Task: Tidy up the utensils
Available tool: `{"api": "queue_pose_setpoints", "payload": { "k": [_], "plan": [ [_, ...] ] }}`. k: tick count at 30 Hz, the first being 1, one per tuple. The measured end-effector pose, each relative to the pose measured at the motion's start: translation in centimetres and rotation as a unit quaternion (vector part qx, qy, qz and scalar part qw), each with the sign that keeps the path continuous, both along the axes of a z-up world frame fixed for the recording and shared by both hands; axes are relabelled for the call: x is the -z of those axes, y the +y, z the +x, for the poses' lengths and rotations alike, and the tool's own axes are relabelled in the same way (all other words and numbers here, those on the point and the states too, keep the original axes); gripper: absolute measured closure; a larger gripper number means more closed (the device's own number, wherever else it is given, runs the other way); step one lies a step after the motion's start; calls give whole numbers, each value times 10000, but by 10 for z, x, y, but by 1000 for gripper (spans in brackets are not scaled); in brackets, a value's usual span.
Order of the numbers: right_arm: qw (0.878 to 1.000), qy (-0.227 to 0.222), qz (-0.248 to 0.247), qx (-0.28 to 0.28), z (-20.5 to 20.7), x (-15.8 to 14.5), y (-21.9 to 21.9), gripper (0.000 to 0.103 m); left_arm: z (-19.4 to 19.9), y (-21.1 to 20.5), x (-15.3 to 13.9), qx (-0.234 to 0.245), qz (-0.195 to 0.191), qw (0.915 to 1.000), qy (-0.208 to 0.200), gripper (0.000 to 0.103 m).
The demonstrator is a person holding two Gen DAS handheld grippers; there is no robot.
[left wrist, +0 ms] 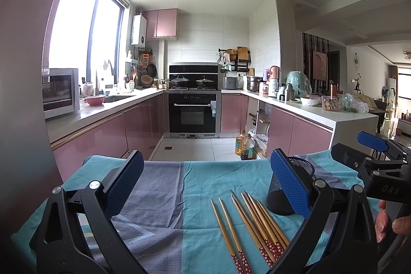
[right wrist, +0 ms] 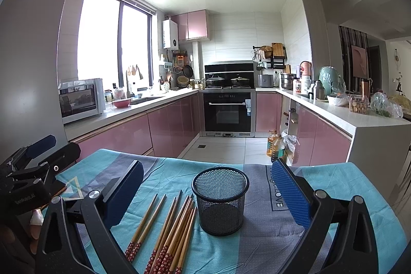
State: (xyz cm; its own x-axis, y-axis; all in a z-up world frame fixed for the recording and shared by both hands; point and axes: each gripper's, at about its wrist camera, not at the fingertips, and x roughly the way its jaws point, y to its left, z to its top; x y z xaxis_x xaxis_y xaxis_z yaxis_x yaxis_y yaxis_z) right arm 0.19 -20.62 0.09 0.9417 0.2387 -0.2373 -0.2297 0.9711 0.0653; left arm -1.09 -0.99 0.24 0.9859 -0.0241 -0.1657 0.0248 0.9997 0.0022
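I have the table (right wrist: 334, 176) under its teal and grey cloth, the mesh cup (right wrist: 220, 199) standing upright on it, empty as far as I can see. The chopsticks (right wrist: 169, 227) lie loose just left of the cup, long axes running away from me. My left gripper (left wrist: 205, 184) and right gripper (right wrist: 210, 186) both gape wide, holding nothing. The left looks nearer the sticks. Their patterned ends are cut off at the frame.

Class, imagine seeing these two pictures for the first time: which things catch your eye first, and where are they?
Wooden chopsticks lie loose on the teal-and-grey cloth, just left of an upright black mesh holder. Both the left gripper and the right gripper hover open above the table.
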Motion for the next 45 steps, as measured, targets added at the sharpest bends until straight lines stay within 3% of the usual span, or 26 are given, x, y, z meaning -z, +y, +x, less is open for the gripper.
{"api": "queue_pose_setpoints", "payload": {
  "k": [8, 12, 18, 22, 30, 37, 45],
  "plan": [
    [9999, 128, 43, -105, 3, 4, -2, 6, 7, -1, 3, 65, 42, 9998, 178, 6],
    [9991, 337, -30, -266, 6, 12, 1, 6, 23, 2, 14, 116, 76, 9985, 537, 6],
    [9932, 1004, -183, -560, 18, 36, 10, 8, 47, 8, 40, 203, 152, 9926, 1187, 6],
    [9823, 1655, -364, -800, 30, 60, 21, 20, 65, 8, 60, 354, 242, 9851, 1667, 6],
    [9594, 2652, -355, -888, 55, 100, 27, 41, 99, 11, 102, 568, 287, 9666, 2483, 24],
    [9492, 2989, -355, -917, 69, 116, 33, 57, 125, 7, 130, 743, 379, 9477, 3080, 39],
    [9433, 3159, -448, -916, 78, 121, 32, 64, 148, -3, 150, 985, 378, 9284, 3564, 53]
  ]
}}
